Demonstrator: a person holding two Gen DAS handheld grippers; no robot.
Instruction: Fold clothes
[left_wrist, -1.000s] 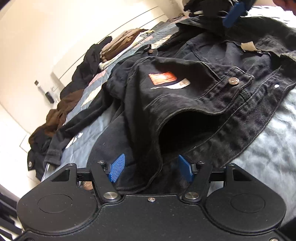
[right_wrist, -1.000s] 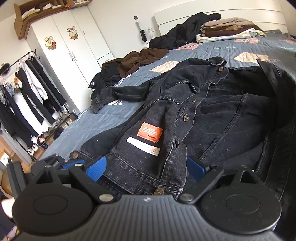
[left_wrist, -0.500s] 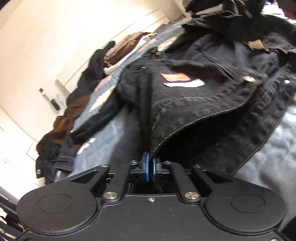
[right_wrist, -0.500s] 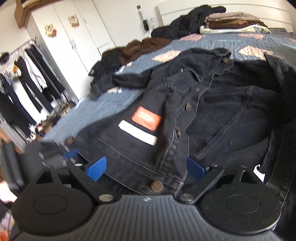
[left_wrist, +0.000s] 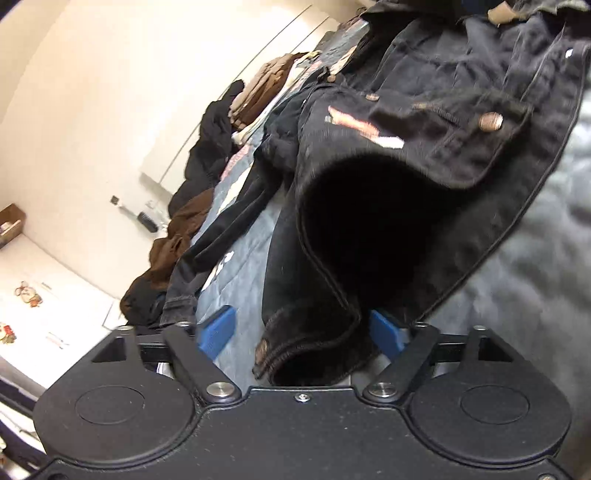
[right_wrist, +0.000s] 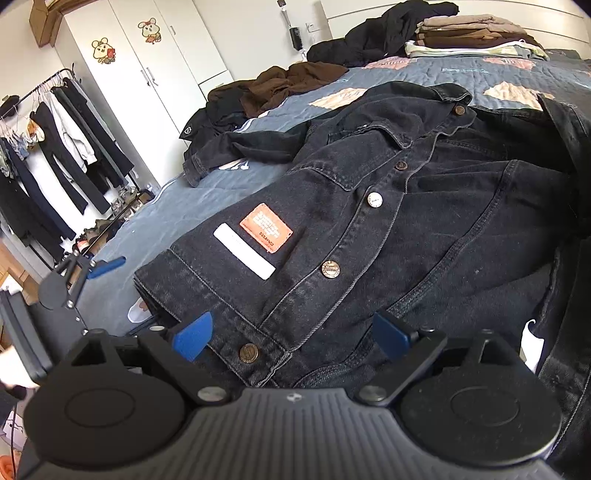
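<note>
Left wrist view: the left gripper (left_wrist: 301, 330) sits at the bottom of the frame with its blue fingers (left_wrist: 216, 329) spread wide. A buttoned corner of the black denim jacket (left_wrist: 436, 155) hangs between them; the cloth lies against the right finger, the left finger stands clear of it, so nothing is pinched. The jacket fills the centre and upper right, its hem curled into a dark hollow at mid-frame. An orange patch (left_wrist: 352, 121) and a white strip (left_wrist: 389, 142) show above the hollow, blurred. The jacket rests on a blue quilted bed cover (left_wrist: 242, 280). One sleeve (left_wrist: 207, 258) runs down towards lower left. A brown garment (left_wrist: 177, 240) and a folded stack of clothes (left_wrist: 266, 92) lie along the left edge of the bed, against a cream wall (left_wrist: 92, 110). Right wrist view: the right gripper (right_wrist: 291, 334) is at the bottom centre, fingers (right_wrist: 194, 334) parted wide. The jacket's bottom front corner, with a metal button (right_wrist: 248, 352), lies between them; whether either finger touches the cloth cannot be told. The jacket spreads across the centre and right, front panel up, orange patch and white strip at mid-left. The left gripper shows small at the left edge, over the bed cover and apart from the jacket. In the upper left: white wardrobe (right_wrist: 147, 74), clothes rack (right_wrist: 55, 140) with hanging garments. At the upper right the folded stack sits beside a dark heap of clothes (right_wrist: 376, 33) near the headboard.
</note>
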